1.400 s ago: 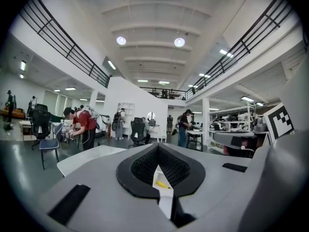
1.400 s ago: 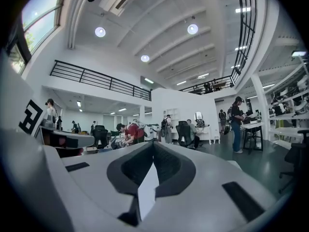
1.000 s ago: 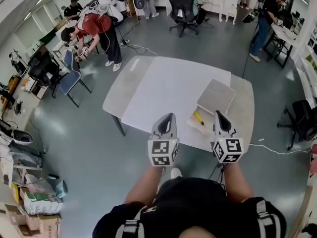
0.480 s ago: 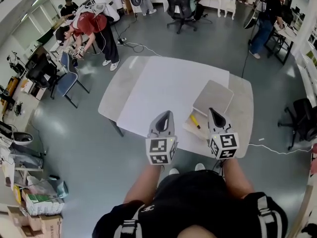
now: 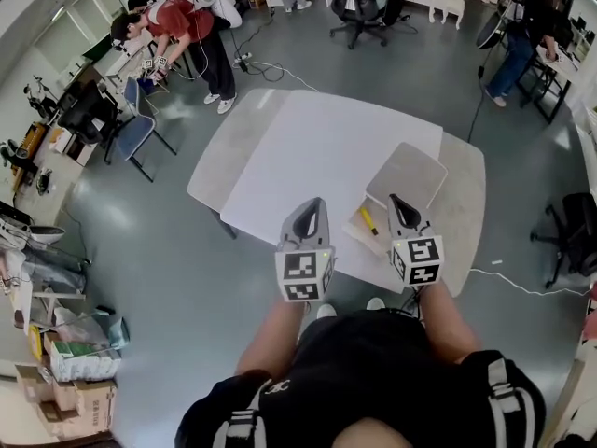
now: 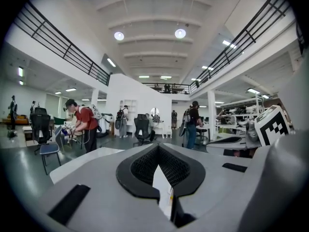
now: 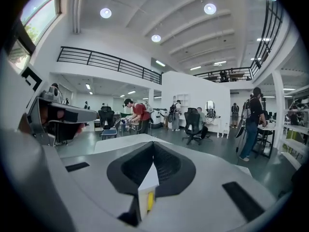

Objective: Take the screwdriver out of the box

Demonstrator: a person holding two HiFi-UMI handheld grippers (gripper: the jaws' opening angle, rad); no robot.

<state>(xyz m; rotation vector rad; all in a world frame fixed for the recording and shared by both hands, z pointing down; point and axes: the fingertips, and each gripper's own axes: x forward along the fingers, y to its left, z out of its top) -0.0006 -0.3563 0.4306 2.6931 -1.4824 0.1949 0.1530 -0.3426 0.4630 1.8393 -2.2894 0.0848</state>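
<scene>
The left gripper [image 5: 314, 205] and the right gripper [image 5: 395, 200] are held side by side over the near edge of the table [image 5: 308, 147], each with its jaws brought together and nothing gripped. Just beyond, between their tips, the yellow screwdriver [image 5: 370, 220] is seen lying in the open box [image 5: 354, 237]. The box's lid [image 5: 406, 175] is laid back behind it.

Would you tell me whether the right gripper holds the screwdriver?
No, the screwdriver lies in the box, apart from the right gripper.
</scene>
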